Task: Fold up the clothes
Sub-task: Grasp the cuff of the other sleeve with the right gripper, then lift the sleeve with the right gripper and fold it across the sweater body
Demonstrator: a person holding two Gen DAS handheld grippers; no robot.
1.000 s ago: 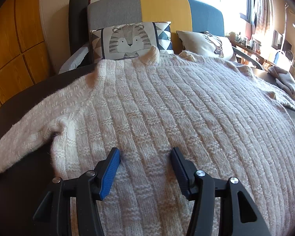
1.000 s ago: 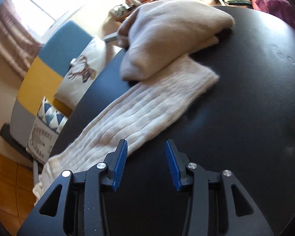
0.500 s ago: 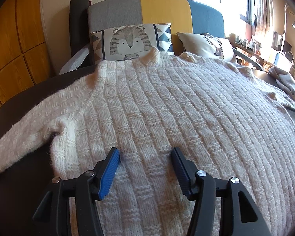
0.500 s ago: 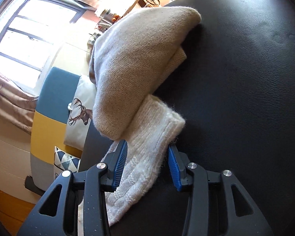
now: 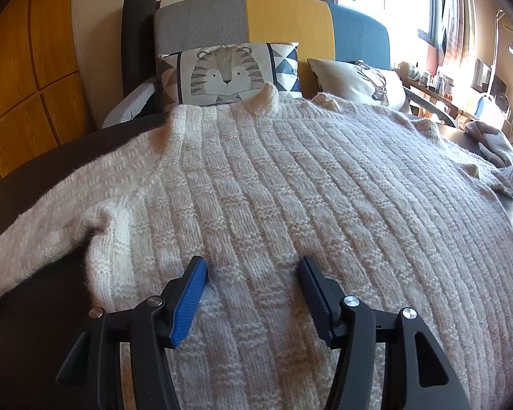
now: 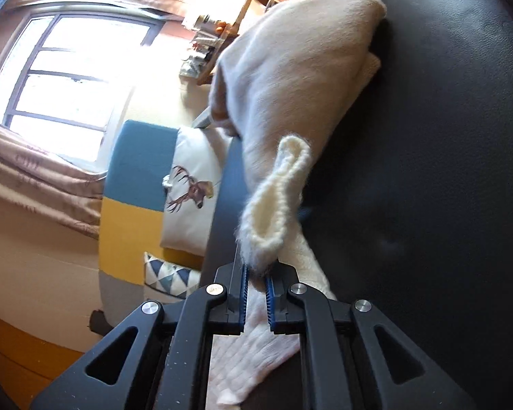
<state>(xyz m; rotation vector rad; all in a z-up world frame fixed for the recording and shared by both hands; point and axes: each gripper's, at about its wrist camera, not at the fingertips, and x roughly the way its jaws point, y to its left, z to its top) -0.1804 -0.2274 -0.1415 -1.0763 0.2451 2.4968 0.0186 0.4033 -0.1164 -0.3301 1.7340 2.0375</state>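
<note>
Sweater point(image 5: 290, 205) cuff point(image 6: 277, 205) pinched by closing right gripper point(image 6: 255, 285).

**Our two tongs**

We hold our left tongs point(image 5: 253, 275) spread wide, angled downward, nothing between the pads. Our right tongs point(image 6: 255, 275) are closing, pads pinching a knitted sleeve cuff point(image 6: 273, 201) between them.

Two hand-held grippers: the left hand-held gripper point(image 5: 253, 275) and the right hand-held gripper point(image 6: 255, 285). One cream ribbed sweater point(image 5: 290, 205) and one beige folded garment point(image 6: 290, 68) lie on one dark bench point(image 6: 444, 171). One three-coloured sofa point(image 5: 290, 20) bears two cushions: one tiger cushion point(image 5: 227, 73) and one deer cushion point(image 5: 359, 80). One window point(image 6: 68, 78).
</note>
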